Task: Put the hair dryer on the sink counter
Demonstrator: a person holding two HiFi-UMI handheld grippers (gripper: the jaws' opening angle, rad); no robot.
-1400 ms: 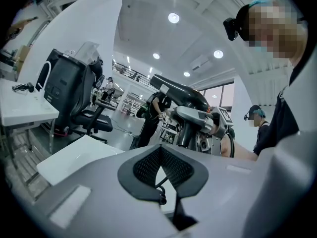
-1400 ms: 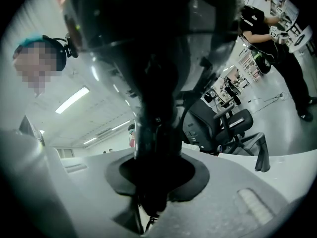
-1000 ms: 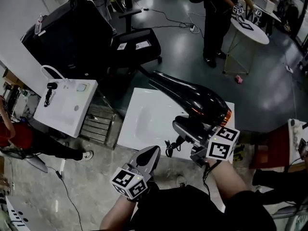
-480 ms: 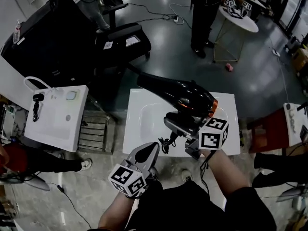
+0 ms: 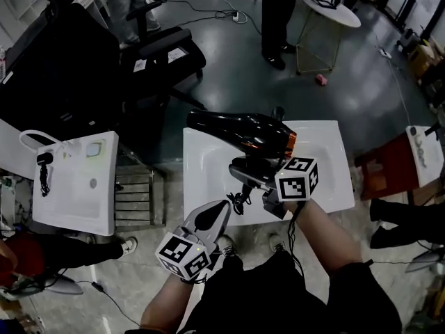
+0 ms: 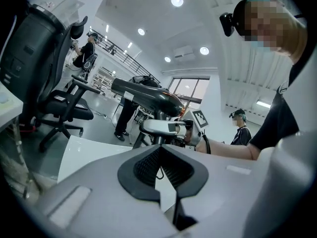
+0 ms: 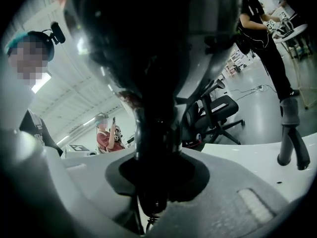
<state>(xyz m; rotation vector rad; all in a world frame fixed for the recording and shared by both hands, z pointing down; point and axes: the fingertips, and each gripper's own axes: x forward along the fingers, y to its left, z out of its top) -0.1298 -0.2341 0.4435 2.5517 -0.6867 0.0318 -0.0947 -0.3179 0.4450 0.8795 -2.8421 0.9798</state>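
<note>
Jaws, right gripper (image 5: 240, 172): pinched on the handle of the black hair dryer (image 5: 240, 127).
Jaws, left gripper (image 5: 221, 209): pressed together, nothing between them.
Hair dryer: body rides above the right jaws, barrel pointing off to their left; it is ahead of the left jaws and higher.
Cord (image 5: 240, 204): dangles just below the right jaws.
Sink counter (image 5: 201, 165): white surface beneath both pairs of jaws; the dryer is held clear above it.

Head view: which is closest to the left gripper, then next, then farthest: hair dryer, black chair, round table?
1. hair dryer, just ahead, above the sink counter.
2. black chair, farther off, upper left.
3. round table, farthest, top right.
</note>
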